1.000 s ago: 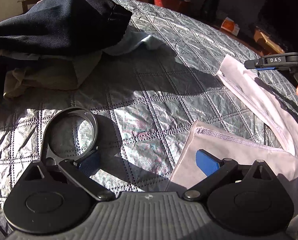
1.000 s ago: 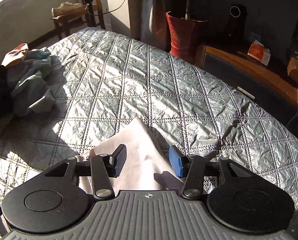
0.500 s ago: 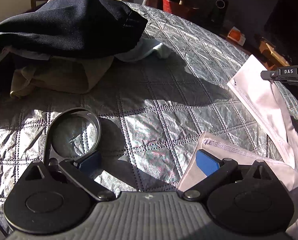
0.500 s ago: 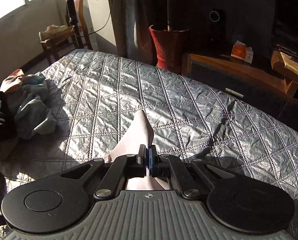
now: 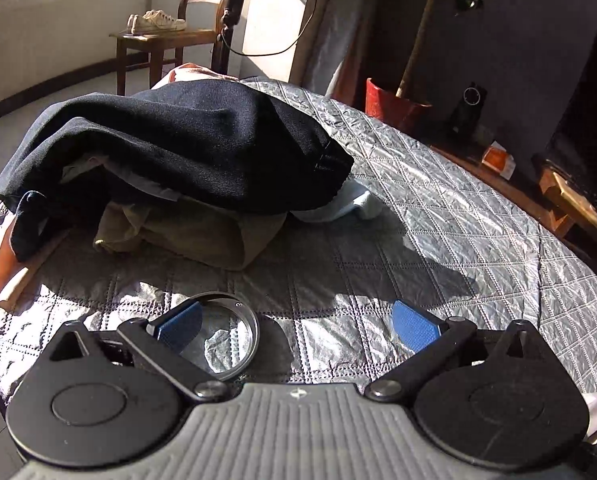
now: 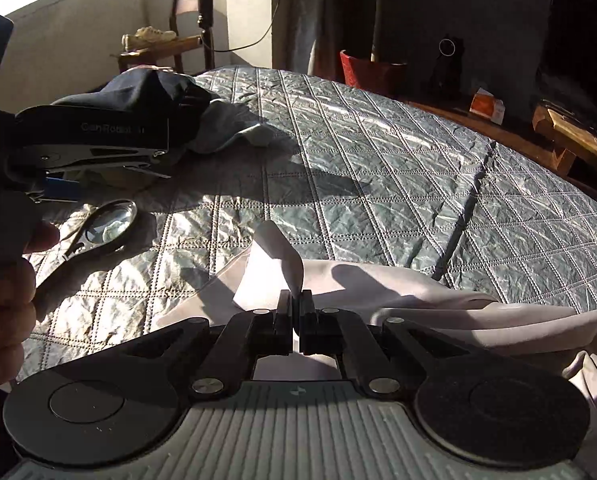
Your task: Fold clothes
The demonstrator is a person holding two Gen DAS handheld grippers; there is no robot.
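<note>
pale garment (image 6: 418,296) lies crumpled on the silver quilted bed (image 6: 378,152) in a sunlit room, one corner clamped in the right tool (image 6: 296,320). left tool (image 5: 294,324) hangs spread apart near a clothes pile (image 5: 170,152).

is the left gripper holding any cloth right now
No, the left gripper is open, its blue fingers spread apart over the bare quilted cover with nothing between them.

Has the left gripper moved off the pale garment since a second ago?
Yes. The left gripper swung left toward the dark clothes pile; its open fingers now frame bare quilt, with the pale garment out of its view.
</note>
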